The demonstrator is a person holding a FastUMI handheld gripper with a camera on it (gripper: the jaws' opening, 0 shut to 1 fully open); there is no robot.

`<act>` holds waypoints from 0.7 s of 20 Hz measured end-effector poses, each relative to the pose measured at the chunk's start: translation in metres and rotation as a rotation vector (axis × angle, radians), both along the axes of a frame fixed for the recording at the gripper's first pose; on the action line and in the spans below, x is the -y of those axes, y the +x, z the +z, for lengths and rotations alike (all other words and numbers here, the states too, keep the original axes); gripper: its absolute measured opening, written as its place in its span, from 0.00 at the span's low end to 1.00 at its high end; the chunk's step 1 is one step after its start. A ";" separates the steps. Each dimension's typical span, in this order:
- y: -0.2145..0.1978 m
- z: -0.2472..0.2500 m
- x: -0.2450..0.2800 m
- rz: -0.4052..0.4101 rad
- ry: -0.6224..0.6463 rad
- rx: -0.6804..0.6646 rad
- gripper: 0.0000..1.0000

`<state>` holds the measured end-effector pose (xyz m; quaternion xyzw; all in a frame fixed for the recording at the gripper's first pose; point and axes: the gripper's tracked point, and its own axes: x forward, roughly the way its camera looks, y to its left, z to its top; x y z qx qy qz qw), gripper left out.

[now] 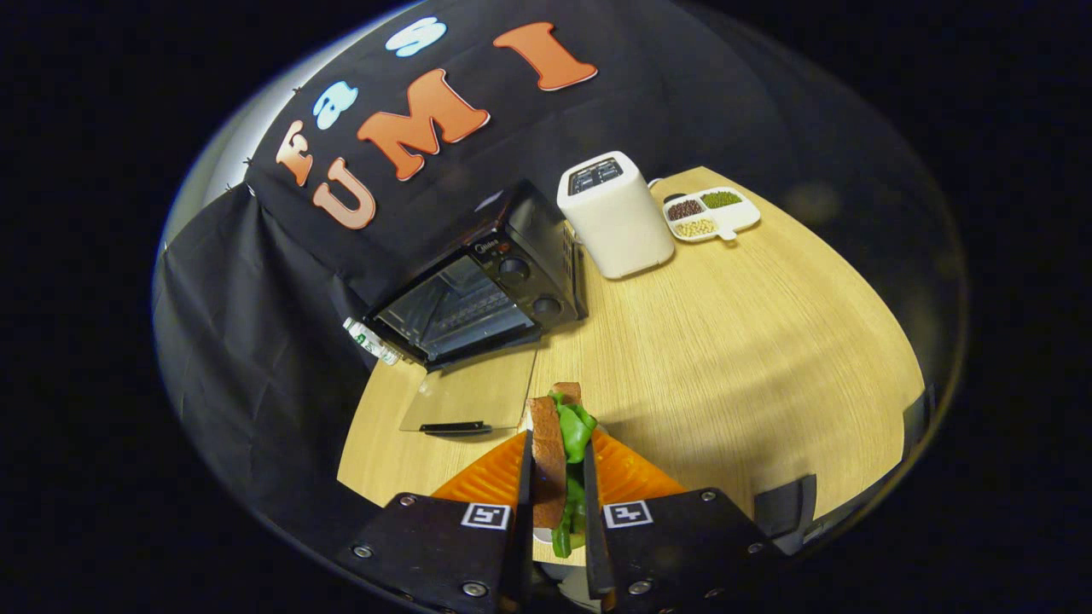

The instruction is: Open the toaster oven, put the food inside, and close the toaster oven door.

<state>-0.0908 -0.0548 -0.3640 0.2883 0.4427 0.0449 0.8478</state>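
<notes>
A sandwich [553, 452] of brown bread with green lettuce stands on edge between the two orange fingers [490, 473], which press on it from both sides. My gripper [559, 477] is shut on it, held above the wooden table [751, 341]. Beyond the fingers and a little to the left sits the black toaster oven [503, 281]. Its glass door [469, 396] is folded down flat onto the table, with the dark handle nearest to me. The oven's dark cavity with its wire rack [465, 311] shows through the opening.
A white toaster [616, 217] stands right of the oven. Behind it lies a white divided dish [712, 213] with beans and grains. A small labelled bottle [371, 341] lies at the oven's left corner. The table's near right edge carries dark clamps [789, 507].
</notes>
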 end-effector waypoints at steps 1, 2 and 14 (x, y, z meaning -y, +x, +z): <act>0.009 0.008 -0.003 -0.014 0.009 0.030 0.25; 0.019 0.015 -0.009 -0.028 0.028 0.058 0.25; 0.138 0.020 -0.107 -0.172 0.259 0.248 0.25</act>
